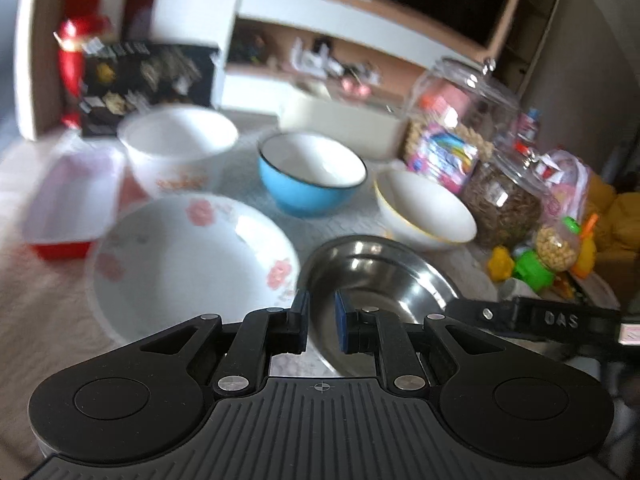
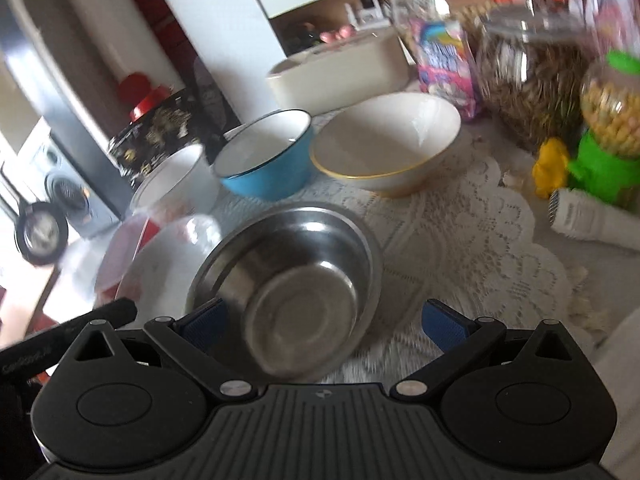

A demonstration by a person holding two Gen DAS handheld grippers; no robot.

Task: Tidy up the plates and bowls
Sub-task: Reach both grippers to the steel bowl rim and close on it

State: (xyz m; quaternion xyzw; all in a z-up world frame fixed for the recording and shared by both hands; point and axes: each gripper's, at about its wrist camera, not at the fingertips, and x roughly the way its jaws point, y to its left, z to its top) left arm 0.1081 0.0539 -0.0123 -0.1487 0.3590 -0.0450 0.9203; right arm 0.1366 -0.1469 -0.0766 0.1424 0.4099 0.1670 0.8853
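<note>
A steel bowl (image 1: 376,280) sits on the lace cloth; it also shows in the right wrist view (image 2: 296,276). My left gripper (image 1: 322,320) has its jaws close together astride the steel bowl's near left rim. My right gripper (image 2: 324,324) is wide open just before the bowl, its left pad (image 2: 206,322) by the rim. A floral white plate (image 1: 188,256) lies left of the steel bowl. Behind stand a white floral bowl (image 1: 176,148), a blue bowl (image 1: 312,176) and a gold-rimmed white bowl (image 1: 424,208).
A red and clear plastic box (image 1: 68,204) sits at the left. Glass jars (image 1: 496,192) of snacks, a green and yellow toy dispenser (image 2: 600,136) and a white cylinder (image 2: 596,220) stand at the right. A cream box (image 2: 336,76) is behind the bowls.
</note>
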